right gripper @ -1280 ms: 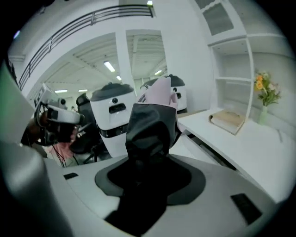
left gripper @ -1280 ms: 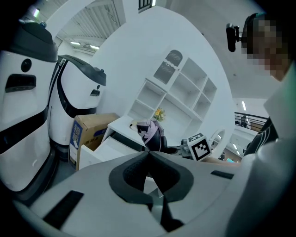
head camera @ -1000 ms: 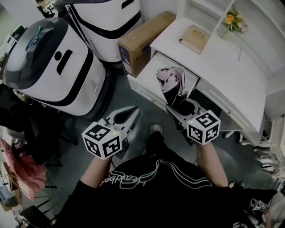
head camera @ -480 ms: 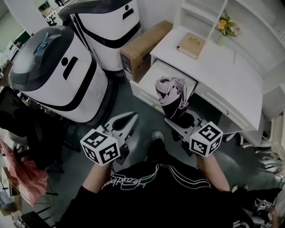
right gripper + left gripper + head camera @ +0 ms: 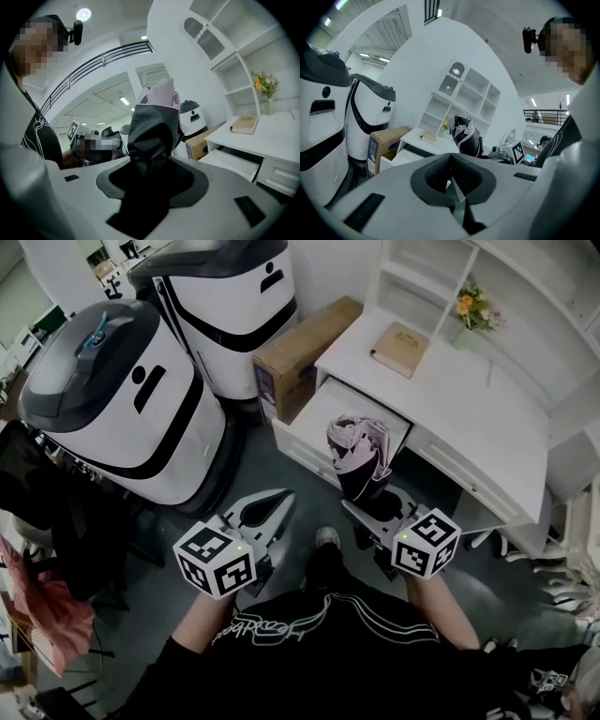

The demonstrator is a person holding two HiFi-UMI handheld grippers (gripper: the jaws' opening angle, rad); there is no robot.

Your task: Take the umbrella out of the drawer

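Note:
The folded umbrella (image 5: pixel 359 448), black with pale pink cloth, stands upright in my right gripper (image 5: pixel 368 491), which is shut on its lower end. It hangs in the air just in front of the open white drawer (image 5: pixel 317 412), clear of it. In the right gripper view the umbrella (image 5: pixel 154 126) fills the gap between the jaws (image 5: pixel 152 165). My left gripper (image 5: pixel 281 496) is lower left of it over the floor, shut with nothing held; its pads (image 5: pixel 450 158) meet. The umbrella (image 5: pixel 466 136) also shows in the left gripper view, to the right.
The white desk (image 5: pixel 469 395) carries a book (image 5: pixel 401 337) and a vase of flowers (image 5: pixel 469 306), with shelves behind. A cardboard box (image 5: pixel 302 337) stands left of the drawer. Two large white and black machines (image 5: pixel 122 395) (image 5: pixel 225 296) fill the left side.
Both grippers have risen a little and drawn back from the desk. The umbrella came along in the right gripper, still upright. Neither gripper's jaws changed.

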